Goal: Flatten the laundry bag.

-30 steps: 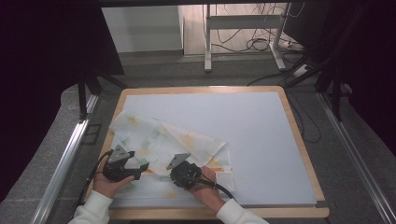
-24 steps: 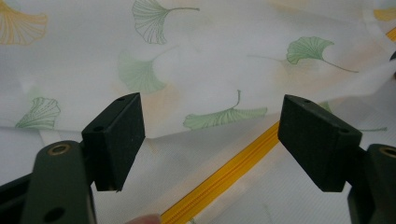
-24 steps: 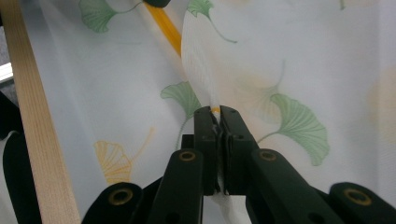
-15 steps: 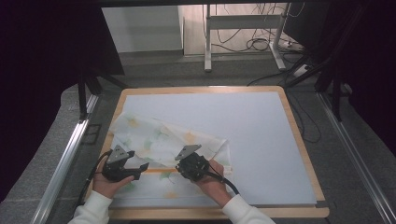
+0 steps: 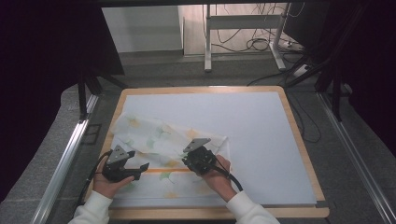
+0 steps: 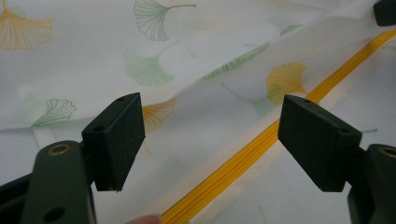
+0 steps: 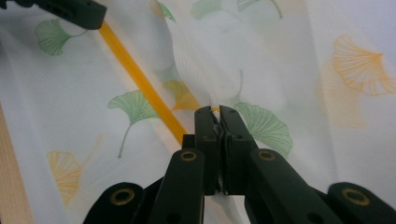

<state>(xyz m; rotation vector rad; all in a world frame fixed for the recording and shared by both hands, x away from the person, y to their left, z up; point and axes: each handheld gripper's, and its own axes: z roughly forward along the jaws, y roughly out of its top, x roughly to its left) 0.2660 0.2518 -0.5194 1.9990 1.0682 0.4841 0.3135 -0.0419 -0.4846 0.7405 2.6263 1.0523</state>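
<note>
High view: tabletop (image 5: 261, 135) evenly lit from above, surroundings v. dark, soft shadows only, no glare. Gripper views: bright, diffuse light; cloth (image 6: 196, 56) slightly washed out, near black jaws soft/out of focus, pic edges mildly blurred.

No readable text, labels or numbers anywhere; leaf-print cloth (image 5: 159, 140) seemingly bears pattern only

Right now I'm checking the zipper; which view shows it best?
The left gripper view: the yellow zipper runs sharp between the open left tool. The right gripper view blurs it; the high view shows a thin line.
</note>
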